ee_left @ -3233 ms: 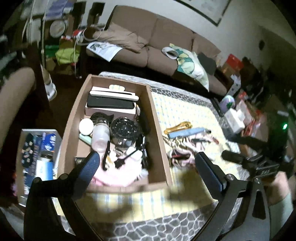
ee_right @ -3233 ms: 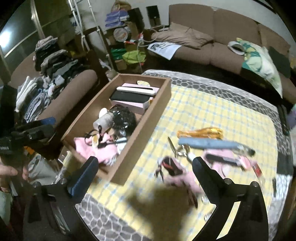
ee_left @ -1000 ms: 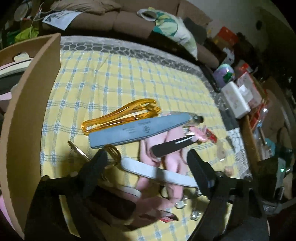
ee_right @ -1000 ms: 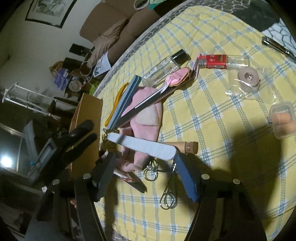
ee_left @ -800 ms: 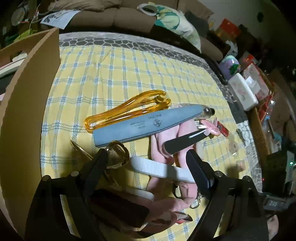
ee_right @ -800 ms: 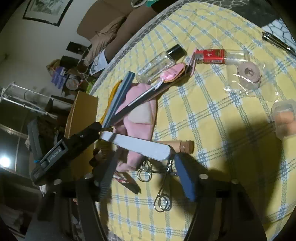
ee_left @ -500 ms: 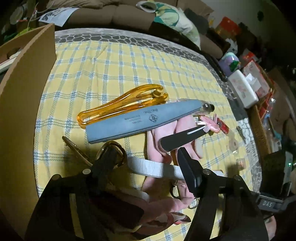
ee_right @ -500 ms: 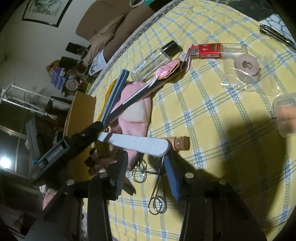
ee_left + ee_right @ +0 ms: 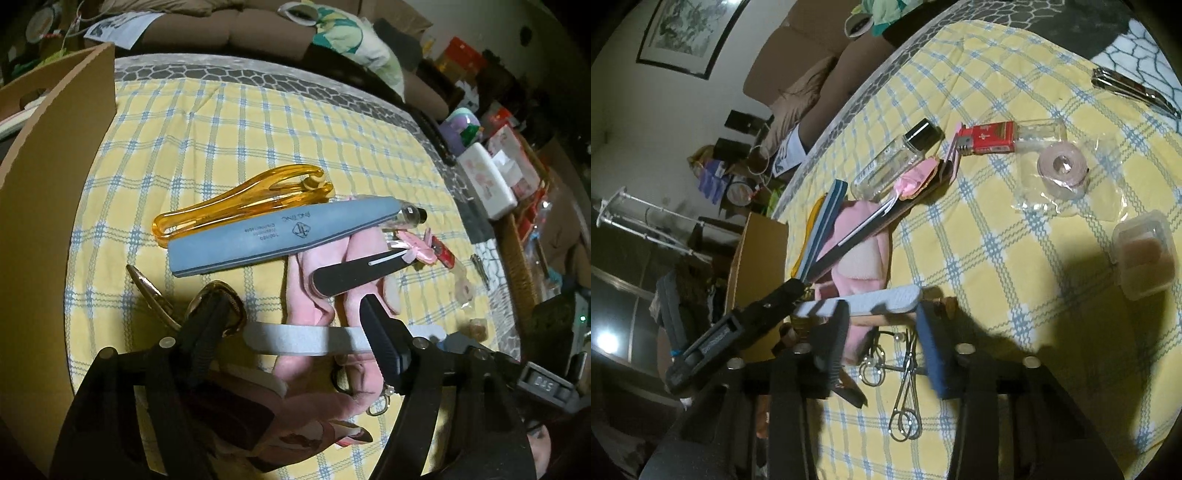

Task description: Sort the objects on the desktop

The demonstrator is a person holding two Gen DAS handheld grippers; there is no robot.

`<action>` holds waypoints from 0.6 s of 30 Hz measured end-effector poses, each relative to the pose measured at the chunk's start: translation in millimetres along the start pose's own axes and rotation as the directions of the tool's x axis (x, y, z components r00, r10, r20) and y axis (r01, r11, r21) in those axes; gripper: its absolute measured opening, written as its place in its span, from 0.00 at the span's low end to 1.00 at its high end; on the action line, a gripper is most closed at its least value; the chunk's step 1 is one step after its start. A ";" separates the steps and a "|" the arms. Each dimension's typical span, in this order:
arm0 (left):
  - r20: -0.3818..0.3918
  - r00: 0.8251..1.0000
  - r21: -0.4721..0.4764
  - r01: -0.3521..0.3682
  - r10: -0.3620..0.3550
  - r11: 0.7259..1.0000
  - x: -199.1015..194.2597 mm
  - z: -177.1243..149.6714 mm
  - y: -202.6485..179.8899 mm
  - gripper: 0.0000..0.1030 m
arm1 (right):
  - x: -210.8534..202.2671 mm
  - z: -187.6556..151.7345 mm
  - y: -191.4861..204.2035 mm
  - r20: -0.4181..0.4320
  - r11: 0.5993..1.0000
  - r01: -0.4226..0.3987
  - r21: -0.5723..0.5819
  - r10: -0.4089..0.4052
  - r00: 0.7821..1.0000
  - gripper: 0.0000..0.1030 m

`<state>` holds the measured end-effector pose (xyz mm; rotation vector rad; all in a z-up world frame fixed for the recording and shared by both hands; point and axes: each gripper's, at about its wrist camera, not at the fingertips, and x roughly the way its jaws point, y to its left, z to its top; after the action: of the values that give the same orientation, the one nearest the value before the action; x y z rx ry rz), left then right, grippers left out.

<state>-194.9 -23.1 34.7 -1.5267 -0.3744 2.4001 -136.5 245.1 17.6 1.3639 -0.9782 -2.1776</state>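
Right wrist view: the right hand-held gripper (image 9: 881, 334) is closing around the white nail file (image 9: 864, 301), now between its jaws above the desk (image 9: 1015, 258), while the left hand-held gripper (image 9: 291, 328) is opening, suggesting a handover.

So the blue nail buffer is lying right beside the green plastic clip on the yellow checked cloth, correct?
Not quite: the clip is translucent orange, not green. The left wrist view shows it lying right beside the blue nail buffer on the yellow checked cloth, as you said.
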 end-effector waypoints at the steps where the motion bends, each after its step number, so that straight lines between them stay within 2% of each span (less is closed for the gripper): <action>1: -0.003 1.000 0.003 0.009 -0.009 1.000 0.7 -0.2 0.1 0.69 | 1.5 0.5 -0.1 -0.008 1.000 -0.009 -0.005 0.009 1.000 0.20; 2: -0.004 1.000 0.004 0.016 -0.016 1.000 0.7 -0.2 0.2 0.68 | 2.3 1.0 -0.8 -0.016 1.000 -0.018 -0.004 0.018 1.000 0.16; 4: -0.009 1.000 0.006 0.029 -0.029 1.000 0.1 -0.3 -0.1 0.67 | 0.8 2.2 0.2 -0.027 1.000 -0.004 -0.021 0.003 1.000 0.15; 6: -0.013 0.999 0.001 0.033 -0.033 0.999 -1.2 -0.5 0.3 0.67 | -7.5 7.9 8.6 0.005 0.992 0.087 -0.090 -0.087 0.996 0.15; 7: -0.014 0.999 -0.005 0.043 -0.043 0.999 -1.9 -0.8 0.7 0.66 | -11.7 9.8 10.2 0.027 0.989 0.105 -0.105 -0.103 0.994 0.17; 8: -0.015 0.999 -0.010 0.051 -0.051 0.999 -2.1 -0.9 1.3 0.66 | -15.8 12.3 9.8 0.045 0.990 0.094 -0.102 -0.089 0.995 0.21; 10: -0.018 0.998 -0.005 0.055 -0.055 0.998 -2.6 -1.7 0.1 0.66 | -17.5 16.2 5.4 0.055 0.994 0.077 -0.082 -0.072 0.996 0.48; 11: -0.021 0.999 0.004 0.050 -0.050 0.999 -2.7 -2.5 -0.5 0.66 | -15.7 17.9 3.3 0.055 0.993 0.086 -0.077 -0.082 0.995 0.52; 15: -0.033 0.998 0.027 0.054 -0.053 0.998 -4.0 -7.5 -6.4 0.66 | -4.1 18.7 -6.8 0.045 0.994 0.096 -0.044 -0.094 0.995 0.53; 18: -0.032 0.998 0.025 0.058 -0.057 0.998 -5.6 -9.4 -6.5 0.66 | 7.6 21.7 -15.9 0.045 0.999 0.047 -0.010 -0.046 0.998 0.53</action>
<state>-183.5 -18.5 37.8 -1.5191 -0.3746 2.3257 -158.7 258.6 7.4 1.3505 -0.9582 -2.2537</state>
